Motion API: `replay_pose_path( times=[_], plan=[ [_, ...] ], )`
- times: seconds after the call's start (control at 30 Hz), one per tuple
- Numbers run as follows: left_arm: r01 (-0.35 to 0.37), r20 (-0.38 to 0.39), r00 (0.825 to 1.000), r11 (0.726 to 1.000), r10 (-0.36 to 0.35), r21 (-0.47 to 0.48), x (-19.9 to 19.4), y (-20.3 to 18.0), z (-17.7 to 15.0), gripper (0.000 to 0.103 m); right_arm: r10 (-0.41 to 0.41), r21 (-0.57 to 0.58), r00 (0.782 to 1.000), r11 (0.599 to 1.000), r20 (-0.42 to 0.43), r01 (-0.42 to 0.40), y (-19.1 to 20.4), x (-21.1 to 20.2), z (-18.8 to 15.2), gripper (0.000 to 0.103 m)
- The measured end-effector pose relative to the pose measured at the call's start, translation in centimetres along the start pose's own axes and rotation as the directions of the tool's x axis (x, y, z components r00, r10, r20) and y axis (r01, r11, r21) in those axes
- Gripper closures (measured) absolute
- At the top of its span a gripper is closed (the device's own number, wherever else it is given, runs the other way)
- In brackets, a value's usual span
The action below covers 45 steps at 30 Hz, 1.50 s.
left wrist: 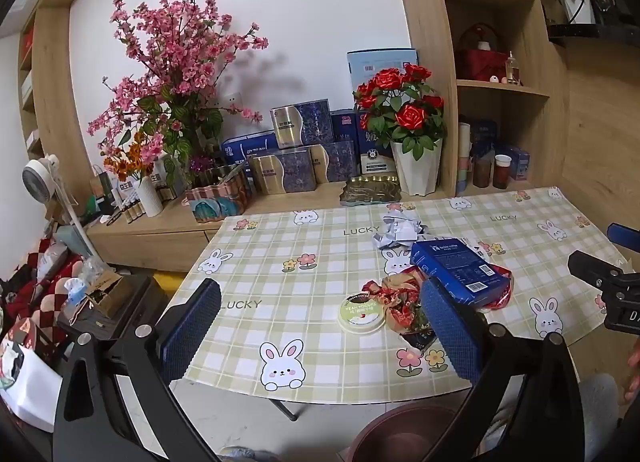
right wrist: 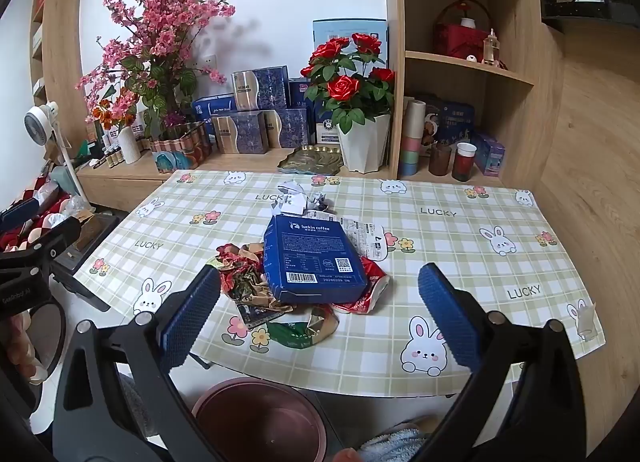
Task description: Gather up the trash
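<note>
Nearest the viewer, a dark reddish-brown round plastic bin [right wrist: 260, 418] stands on the floor just below the near edge of the counter [right wrist: 460, 246], a likely spot for trash to be dropped into from above. Both pairs of tongs hang over that near edge, tilted downward: the left tongs [left wrist: 320, 334] and the right tongs [right wrist: 320, 318] each stand spread wide with nothing between their blue textured pads, apparently ready to pick a first piece. The counter is covered by a green checked plastic cloth printed with rabbits and flowers. The trash lies in one heap around a flat dark blue cardboard coffee box [right wrist: 314, 258], which sits tilted on top of the pile. Touching the box on its near left is a crumpled red and gold foil wrapper [right wrist: 244, 274]; just in front of the box lies a green and gold foil packet [right wrist: 308, 332]. Left of the box, near the wrappers, a round pale green yogurt lid [left wrist: 362, 314] lies flat. Just behind the box sits crumpled white paper [right wrist: 298, 198]. Well beyond the box, a white pot of red roses [right wrist: 362, 102] stands on a wooden shelf.
</note>
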<state>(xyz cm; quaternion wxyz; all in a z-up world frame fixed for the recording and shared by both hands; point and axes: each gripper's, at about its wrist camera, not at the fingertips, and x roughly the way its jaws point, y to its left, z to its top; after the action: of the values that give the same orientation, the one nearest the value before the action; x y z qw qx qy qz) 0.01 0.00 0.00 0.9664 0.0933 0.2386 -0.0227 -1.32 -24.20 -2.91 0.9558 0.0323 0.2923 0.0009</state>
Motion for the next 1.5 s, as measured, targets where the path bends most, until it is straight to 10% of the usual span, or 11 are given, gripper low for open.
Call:
replay_pose_path(
  times=[1.5],
  plan=[
    [-0.031, 0.011, 0.999, 0.999, 0.031, 0.022, -0.36, 0.28, 0.19, 0.005, -0.003, -0.004, 1.000, 1.000, 0.000, 0.003, 0.20, -0.14, 0.27, 0.006]
  ],
)
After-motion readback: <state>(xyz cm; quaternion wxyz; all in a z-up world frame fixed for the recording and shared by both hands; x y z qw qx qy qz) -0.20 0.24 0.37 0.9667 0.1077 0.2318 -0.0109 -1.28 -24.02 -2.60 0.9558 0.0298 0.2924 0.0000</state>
